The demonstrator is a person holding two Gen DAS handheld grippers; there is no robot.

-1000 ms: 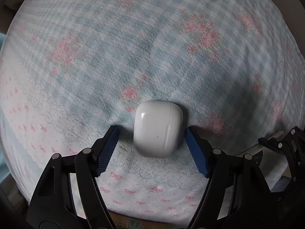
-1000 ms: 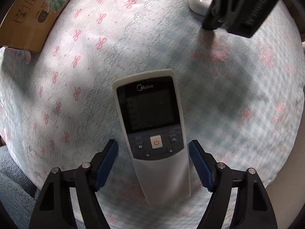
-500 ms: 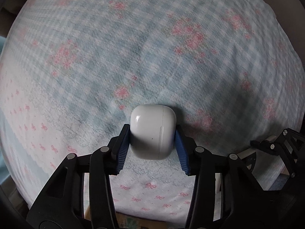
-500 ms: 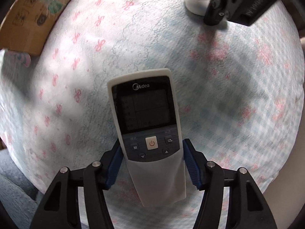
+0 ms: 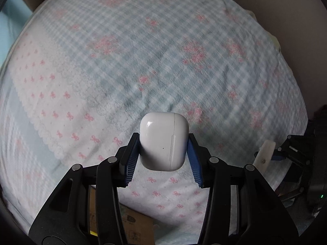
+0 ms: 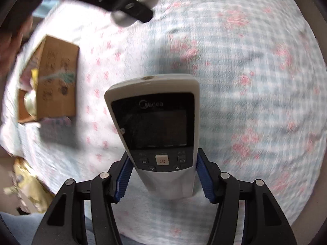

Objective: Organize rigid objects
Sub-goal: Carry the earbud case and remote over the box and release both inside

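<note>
My left gripper (image 5: 163, 143) is shut on a white earbud case (image 5: 163, 140) and holds it above the bed. My right gripper (image 6: 162, 163) is shut on a white Midea remote control (image 6: 155, 126), gripped at its button end, screen up, lifted off the bed. In the left wrist view the right gripper (image 5: 286, 153) shows at the right edge with the end of the remote (image 5: 264, 153). In the right wrist view the left gripper (image 6: 130, 8) shows blurred at the top with the case (image 6: 126, 18).
The bed has a blue checked blanket with pink flowers and bows (image 5: 163, 61). An open cardboard box (image 6: 51, 77) with items inside lies on the blanket at the left; it also shows below my left gripper (image 5: 134, 230). A yellow patterned item (image 6: 24, 185) lies at the lower left.
Both grippers closed on their objects and lifted them off the blanket. The right wrist view has swung, bringing the cardboard box into view at the left.
</note>
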